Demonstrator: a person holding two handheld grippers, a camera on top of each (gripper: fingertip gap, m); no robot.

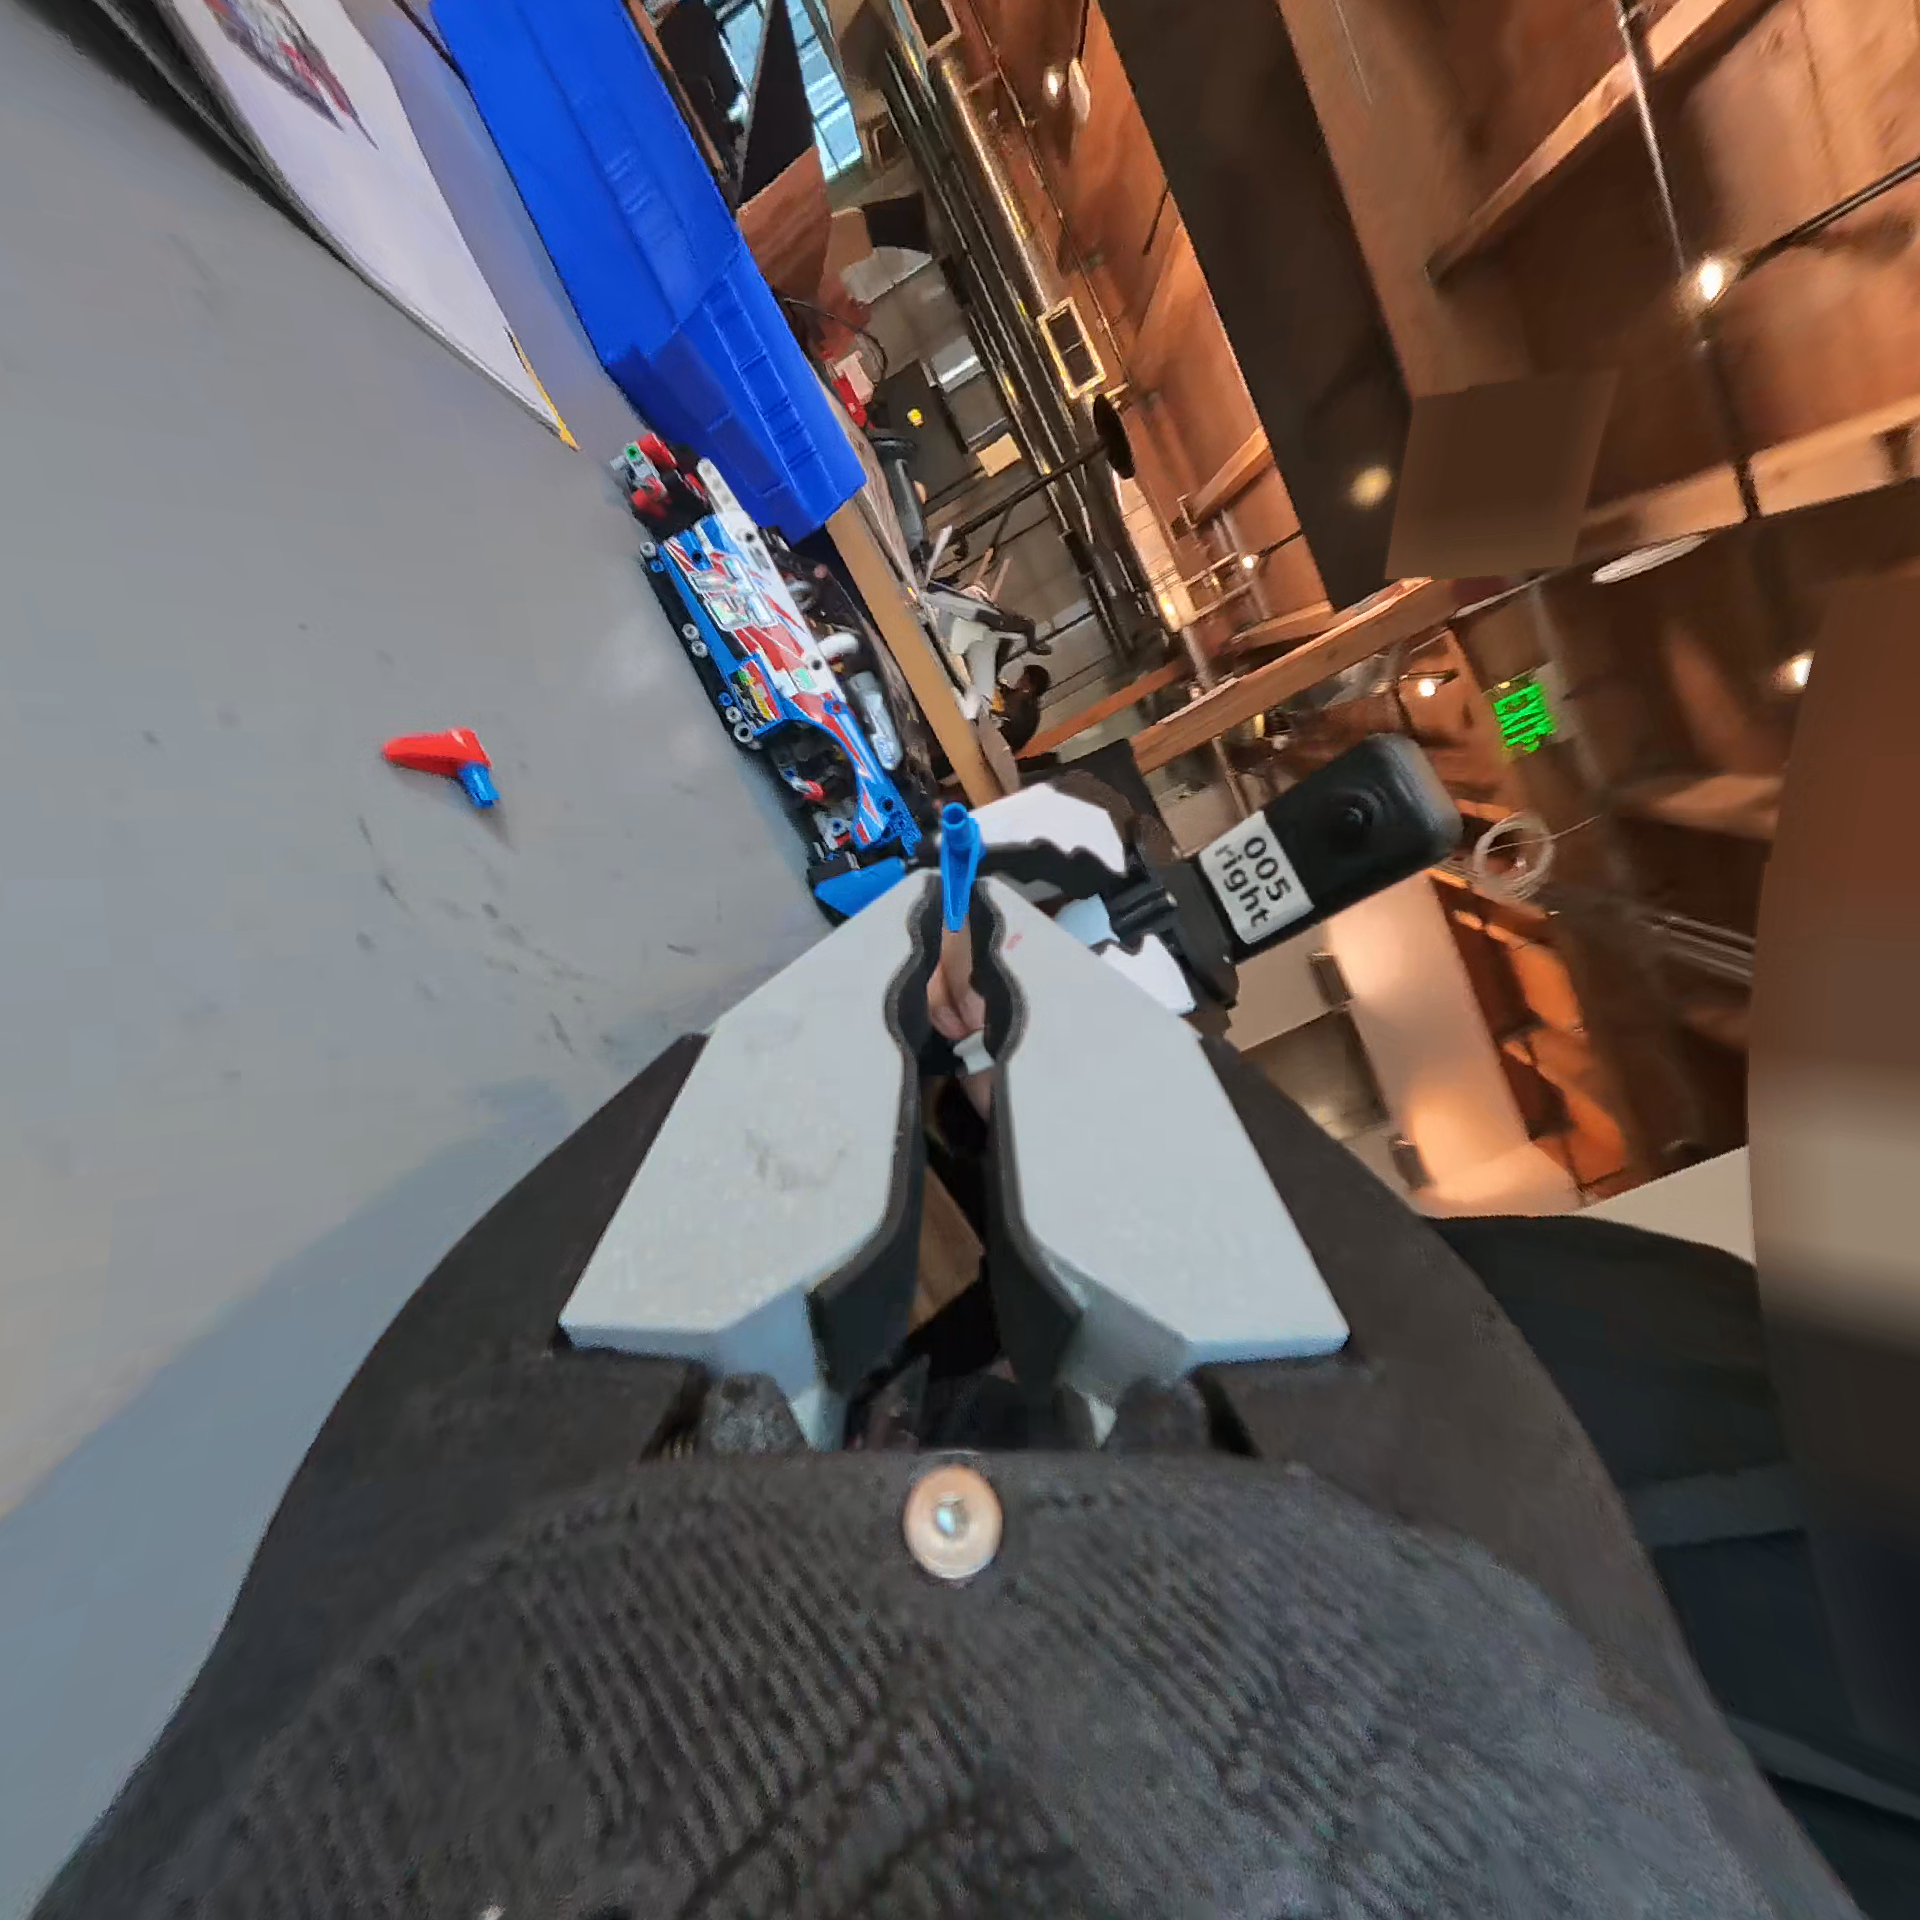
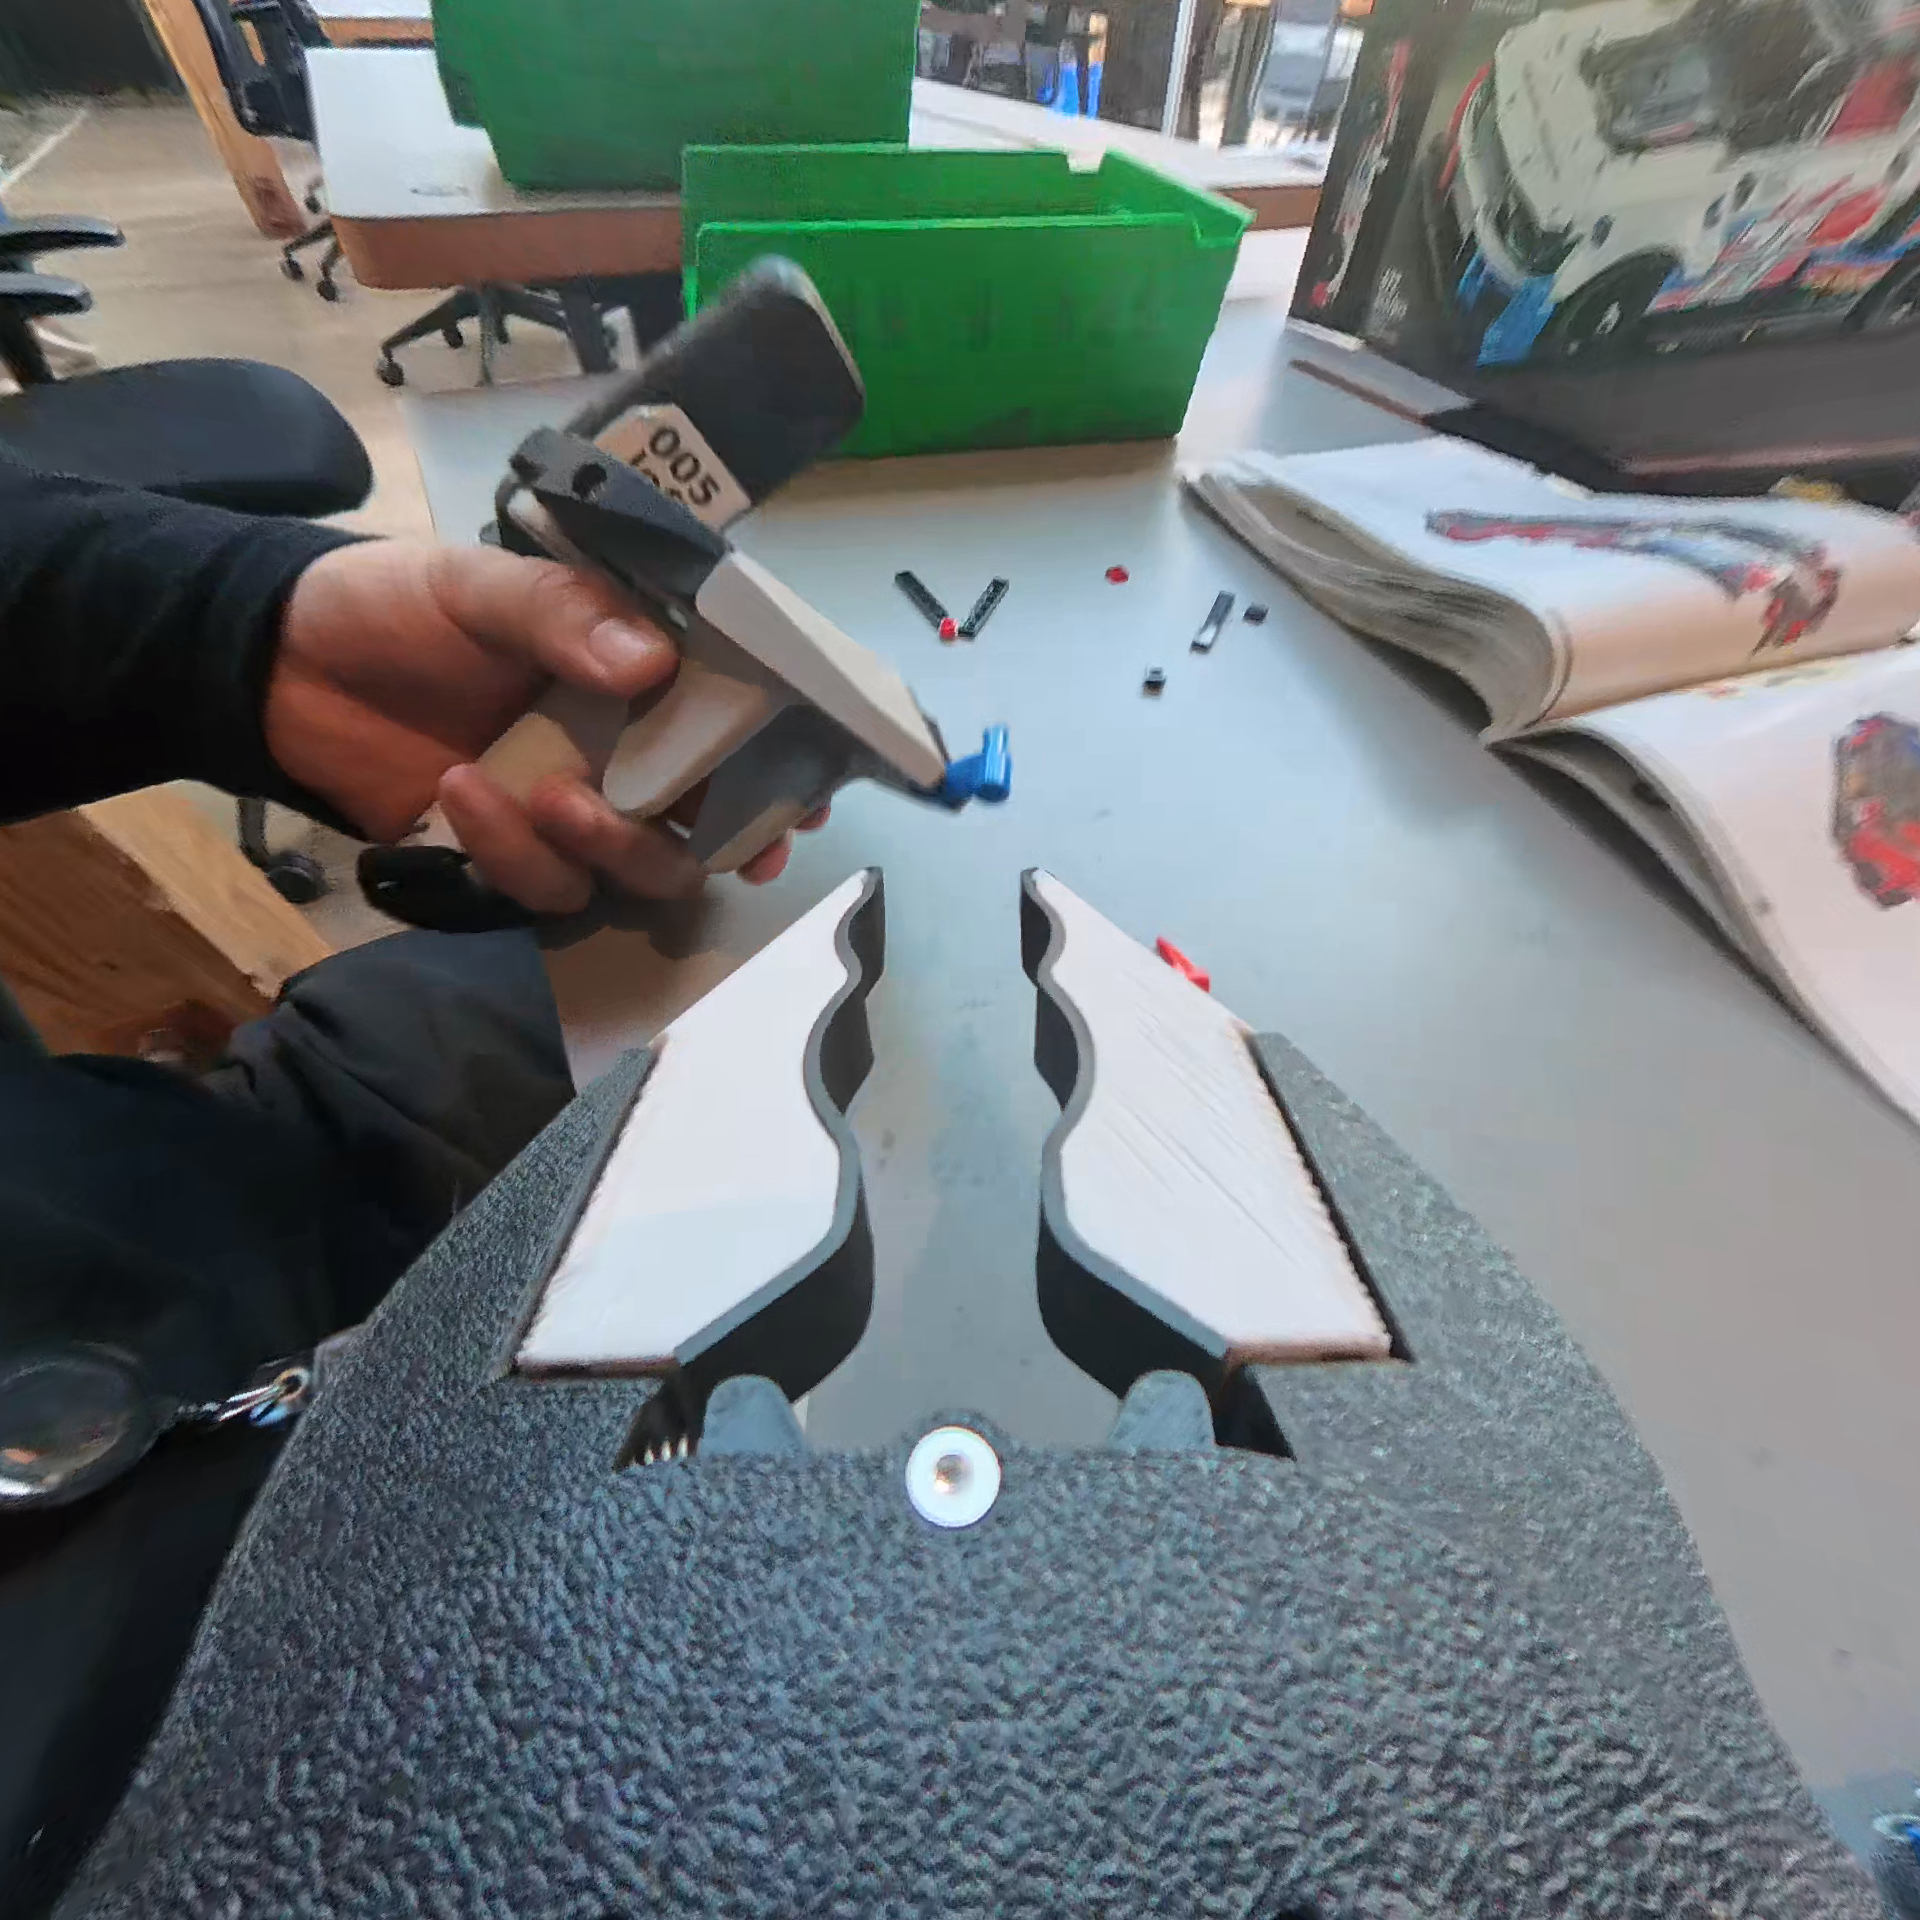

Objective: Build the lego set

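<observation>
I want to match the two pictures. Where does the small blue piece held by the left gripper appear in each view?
Left wrist view: the blue piece sticks out of the left gripper, just above centre.
Right wrist view: the same piece sits at the gripper tip, centre, above the open right gripper.
Shared landmark: the grey table.

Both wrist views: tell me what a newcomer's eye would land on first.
First, the small blue lego piece pinched at the tips of the left gripper, held above the grey table just ahead of the open, empty right gripper. Next, the bright green bin at the table's far edge, with the open instruction booklet to its right. In the left wrist view, the blue, red and white lego car lies beside a blue bin.
</observation>
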